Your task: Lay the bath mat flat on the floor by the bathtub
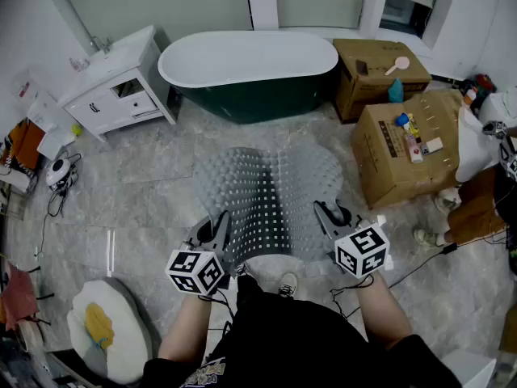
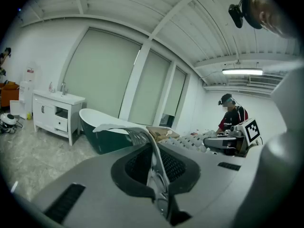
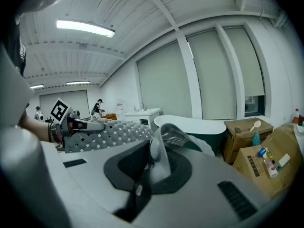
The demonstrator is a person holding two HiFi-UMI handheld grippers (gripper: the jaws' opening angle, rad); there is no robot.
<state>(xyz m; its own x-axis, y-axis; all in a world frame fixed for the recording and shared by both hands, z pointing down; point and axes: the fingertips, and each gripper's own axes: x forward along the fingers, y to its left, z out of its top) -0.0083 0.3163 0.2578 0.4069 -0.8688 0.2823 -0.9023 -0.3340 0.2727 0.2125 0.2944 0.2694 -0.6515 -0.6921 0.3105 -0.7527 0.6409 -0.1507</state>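
The grey perforated bath mat (image 1: 271,192) hangs spread in the air between my two grippers, bowed upward, in front of the dark green bathtub (image 1: 246,71) with its white rim. My left gripper (image 1: 220,231) is shut on the mat's near left corner; its own view shows the mat's edge (image 2: 154,163) pinched between the jaws. My right gripper (image 1: 325,217) is shut on the near right corner, where the mat (image 3: 159,153) curls up out of the jaws. The bathtub (image 3: 197,127) lies ahead in both gripper views, low behind the mat (image 2: 102,134).
A white vanity cabinet (image 1: 121,87) stands left of the tub. Cardboard boxes (image 1: 400,140) with small items sit at the right. A round egg-shaped cushion (image 1: 105,338) lies on the marble floor (image 1: 137,184) near left. Another person (image 2: 231,115) stands far off.
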